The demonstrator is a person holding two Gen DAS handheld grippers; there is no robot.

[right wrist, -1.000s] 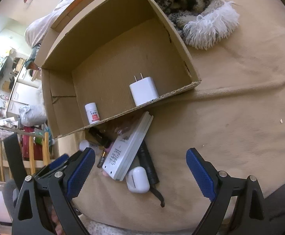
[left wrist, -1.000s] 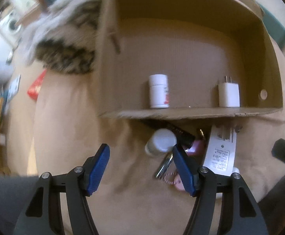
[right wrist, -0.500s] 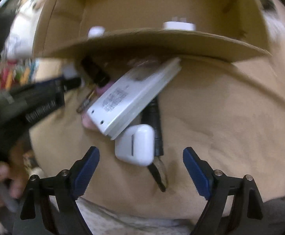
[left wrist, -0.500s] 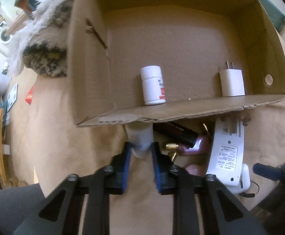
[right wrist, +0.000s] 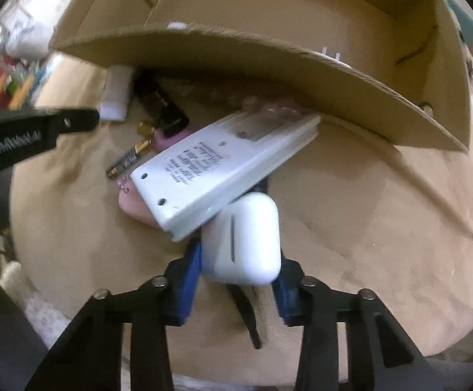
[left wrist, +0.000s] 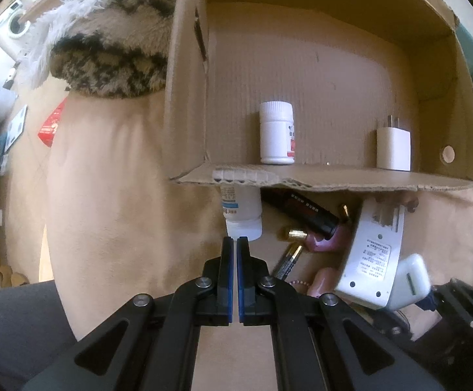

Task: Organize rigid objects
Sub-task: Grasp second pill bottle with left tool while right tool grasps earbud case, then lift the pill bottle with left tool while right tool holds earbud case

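At lower centre of the right wrist view: right gripper [right wrist: 238, 280] clamped on white earbud case [right wrist: 243, 239], beside white charger [right wrist: 216, 171] on beige cushion [right wrist: 366, 228]. Lower centre, left wrist view: left gripper [left wrist: 235, 244] fully closed, nothing between pads, tips just short of lying white bottle [left wrist: 243, 213]. Upper frame: cardboard box [left wrist: 334, 181] containing upright pill bottle [left wrist: 276, 133] and wall plug [left wrist: 393, 148].

Tan blanket-covered bed [left wrist: 112, 195] is carrying a cardboard box [left wrist: 301, 181] at upper centre of frame, a furry patterned cushion [left wrist: 106, 49] at upper left, and a pile of small items lying below the box: white bottle [left wrist: 241, 211], charger [right wrist: 216, 169], earbud case [right wrist: 246, 244].
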